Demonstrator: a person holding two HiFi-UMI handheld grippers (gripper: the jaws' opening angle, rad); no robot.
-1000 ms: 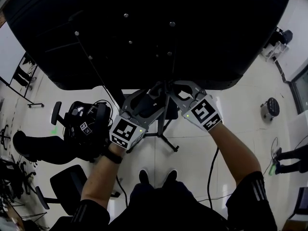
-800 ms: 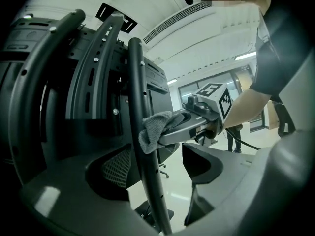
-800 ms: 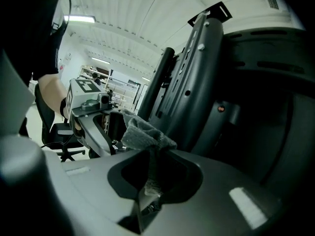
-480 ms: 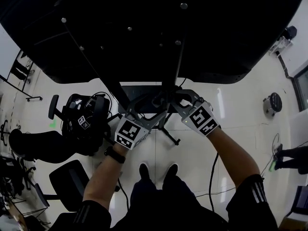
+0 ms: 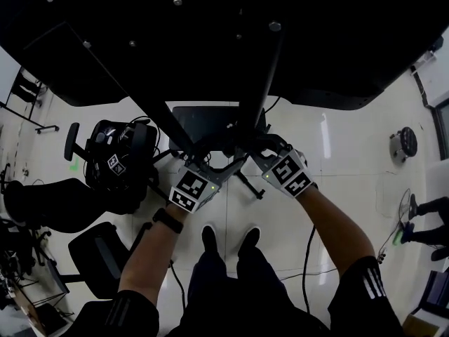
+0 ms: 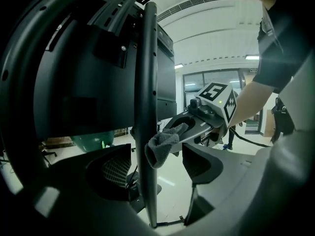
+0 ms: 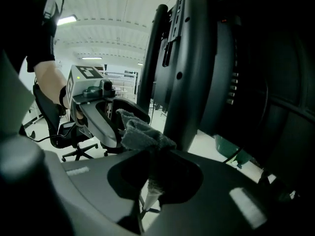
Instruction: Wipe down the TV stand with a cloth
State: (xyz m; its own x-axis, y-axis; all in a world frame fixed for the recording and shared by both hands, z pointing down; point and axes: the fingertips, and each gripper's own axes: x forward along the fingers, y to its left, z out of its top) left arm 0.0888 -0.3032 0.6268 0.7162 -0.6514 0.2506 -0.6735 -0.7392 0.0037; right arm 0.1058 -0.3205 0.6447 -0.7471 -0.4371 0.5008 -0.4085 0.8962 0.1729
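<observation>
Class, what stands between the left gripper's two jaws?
The TV stand's black pole stands between them, with the grey cloth at its side; the left gripper view shows this.

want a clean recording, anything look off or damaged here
Nothing stands out. The right tool is shut on the crumpled grey cloth, held against the TV stand's black upright metal pole; the left tool is open around that pole. No spill or damage shows.
</observation>
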